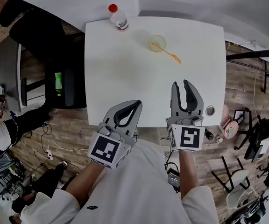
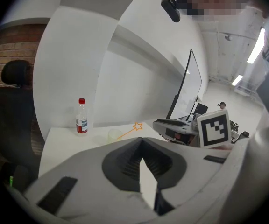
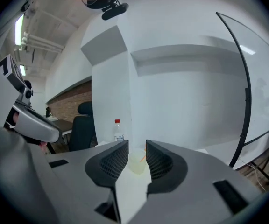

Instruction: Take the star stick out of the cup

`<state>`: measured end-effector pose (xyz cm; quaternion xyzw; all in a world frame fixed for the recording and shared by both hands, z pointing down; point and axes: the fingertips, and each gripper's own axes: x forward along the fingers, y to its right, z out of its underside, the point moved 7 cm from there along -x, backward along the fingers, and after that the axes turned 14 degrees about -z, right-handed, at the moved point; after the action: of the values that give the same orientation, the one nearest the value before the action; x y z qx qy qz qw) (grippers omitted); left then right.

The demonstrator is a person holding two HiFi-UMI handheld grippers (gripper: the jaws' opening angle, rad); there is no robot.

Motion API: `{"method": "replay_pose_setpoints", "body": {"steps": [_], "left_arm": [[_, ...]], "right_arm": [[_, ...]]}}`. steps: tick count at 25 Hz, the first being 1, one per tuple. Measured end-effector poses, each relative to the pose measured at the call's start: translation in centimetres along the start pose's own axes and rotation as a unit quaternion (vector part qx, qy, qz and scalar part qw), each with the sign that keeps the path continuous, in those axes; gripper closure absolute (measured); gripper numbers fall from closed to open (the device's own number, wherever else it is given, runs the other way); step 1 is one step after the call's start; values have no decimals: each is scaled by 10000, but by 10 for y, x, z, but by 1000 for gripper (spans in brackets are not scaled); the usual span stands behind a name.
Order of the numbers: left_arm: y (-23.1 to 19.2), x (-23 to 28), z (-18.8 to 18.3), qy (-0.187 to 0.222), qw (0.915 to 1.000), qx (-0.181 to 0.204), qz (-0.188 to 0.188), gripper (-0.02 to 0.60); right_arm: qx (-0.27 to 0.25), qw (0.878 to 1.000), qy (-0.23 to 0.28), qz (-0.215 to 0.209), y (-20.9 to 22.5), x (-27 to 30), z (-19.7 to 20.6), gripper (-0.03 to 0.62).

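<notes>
bench [image 1: 125, 78]: big white one, mostly bare. Everything that matters sits toward the far side, and both grippers are back at the near edge.
left gripper [image 1: 137, 104]: fingers closed tip to tip with nothing in them. It hangs over the near edge, well apart from the cup, so it looks like it's just along for the ride.
right gripper [image 1: 181, 84]: fingers open and nothing between them. In its own view the cup lines up right in the gap, but that's only the sightline; it's well short of it. I'd guess this is the one that goes for the grab.
bottle [image 1: 117, 17]: red cap, upright at the far edge, near the cup but not touching it. Not part of the job.
cup [image 1: 157, 43]: small clear one, upright, untouched.
star stick [image 1: 168, 53]: thin orange thing, foot in the cup, leaning out over the rim toward the right with the star end out. Nothing is done yet: the reach, the pinch and the lift out are all left.
</notes>
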<state>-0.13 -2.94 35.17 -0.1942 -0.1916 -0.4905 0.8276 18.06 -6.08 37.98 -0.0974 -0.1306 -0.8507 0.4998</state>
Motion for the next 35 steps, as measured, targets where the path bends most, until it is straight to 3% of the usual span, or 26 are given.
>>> {"method": "replay_pose_setpoints", "body": {"steps": [4,7,15,21,29,31,35], "left_arm": [[2,10,2,-72,10000,9,-31,568],[1,18,3,-227,9997,-55,-83,568],[1,35,7,-214,9997,-51,-144,568],[2,37,15,-509,9984,-171,-172,568],[1,33,23,-741,9966,-270,-225,568],[-2,31,21,-563,9979,-208,-236,568],[-6,29,19,-399,9987,-178,-265,568]], "right_arm": [[-13,9999,-13,-105,13,12,4,477],[92,9994,-28,-337,21,23,9,379],[-250,9985,-237,-436,39,45,21,379],[-562,9958,-487,-529,45,63,29,379],[-476,9967,-460,-466,56,83,39,379],[-554,9963,-461,-475,55,86,35,389],[-703,9946,-539,-532,51,89,32,502]]}}
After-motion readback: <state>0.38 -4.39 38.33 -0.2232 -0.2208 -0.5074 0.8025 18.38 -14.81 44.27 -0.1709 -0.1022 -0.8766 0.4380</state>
